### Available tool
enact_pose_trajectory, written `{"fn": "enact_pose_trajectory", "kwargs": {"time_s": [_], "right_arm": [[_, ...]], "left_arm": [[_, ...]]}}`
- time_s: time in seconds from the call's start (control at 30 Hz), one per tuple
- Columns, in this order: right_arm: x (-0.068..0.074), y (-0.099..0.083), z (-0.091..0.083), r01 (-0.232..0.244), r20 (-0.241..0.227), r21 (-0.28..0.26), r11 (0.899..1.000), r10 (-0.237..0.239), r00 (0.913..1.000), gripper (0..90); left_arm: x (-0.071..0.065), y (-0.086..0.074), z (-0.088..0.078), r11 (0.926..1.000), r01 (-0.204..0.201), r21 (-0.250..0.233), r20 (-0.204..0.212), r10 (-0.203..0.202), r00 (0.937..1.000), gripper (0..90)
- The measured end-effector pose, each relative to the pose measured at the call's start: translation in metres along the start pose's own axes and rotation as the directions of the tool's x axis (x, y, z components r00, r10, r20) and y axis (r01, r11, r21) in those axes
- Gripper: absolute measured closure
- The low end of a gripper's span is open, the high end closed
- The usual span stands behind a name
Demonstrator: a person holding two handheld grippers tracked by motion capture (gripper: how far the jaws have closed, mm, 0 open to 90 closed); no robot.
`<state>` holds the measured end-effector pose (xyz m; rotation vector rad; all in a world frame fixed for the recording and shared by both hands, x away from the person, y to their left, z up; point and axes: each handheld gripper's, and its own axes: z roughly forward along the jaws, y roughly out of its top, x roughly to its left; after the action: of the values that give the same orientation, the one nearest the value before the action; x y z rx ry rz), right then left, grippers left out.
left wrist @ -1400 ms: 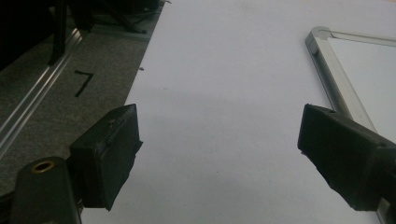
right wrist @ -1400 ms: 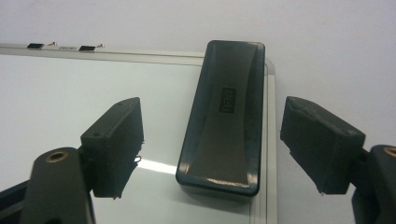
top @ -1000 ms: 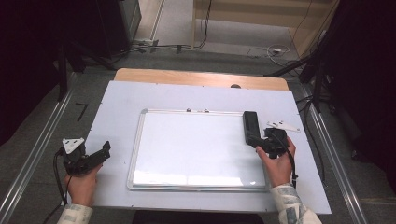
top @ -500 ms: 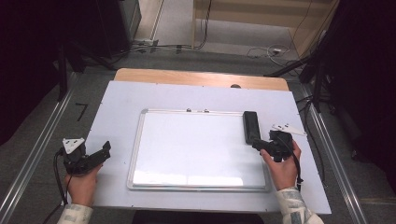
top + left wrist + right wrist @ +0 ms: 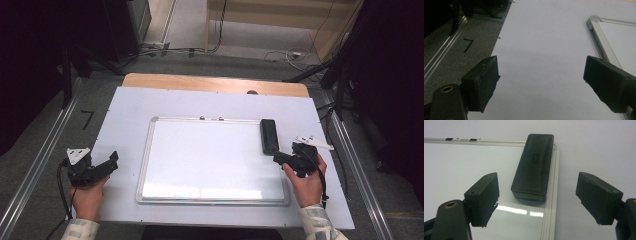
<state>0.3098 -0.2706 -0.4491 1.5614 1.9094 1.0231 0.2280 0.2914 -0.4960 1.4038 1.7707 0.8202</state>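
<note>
Lying ahead of right gripper (image 5: 537, 200), eraser (image 5: 534, 166)

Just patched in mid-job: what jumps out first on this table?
The big whiteboard lies flat in the middle of the white table, wiped clean and glaring under the lights. A black eraser rests along its right edge near the far corner, partly on the frame. The right gripper sits just short of it with nothing between its wide jaws, which have just been opening; the left gripper waits open over bare table left of the board.
</note>
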Motion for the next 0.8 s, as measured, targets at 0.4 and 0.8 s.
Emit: {"fn": "enact_pose_trajectory", "kwargs": {"time_s": [0.4,0.8], "right_arm": [[-0.006,-0.006,-0.008,0.001,-0.007,-0.002,1.0,-0.001,1.0,17.4],[-0.015,-0.01,-0.016,-0.013,0.003,-0.003,1.0,0.013,0.9999,17.4]], "left_arm": [[0.0,0.0,0.0,1.0,0.002,-0.002,0.003,-0.002,1.0,13.5],[0.0,0.0,0.0,1.0,0.002,-0.002,0.003,-0.002,1.0,13.5]]}}
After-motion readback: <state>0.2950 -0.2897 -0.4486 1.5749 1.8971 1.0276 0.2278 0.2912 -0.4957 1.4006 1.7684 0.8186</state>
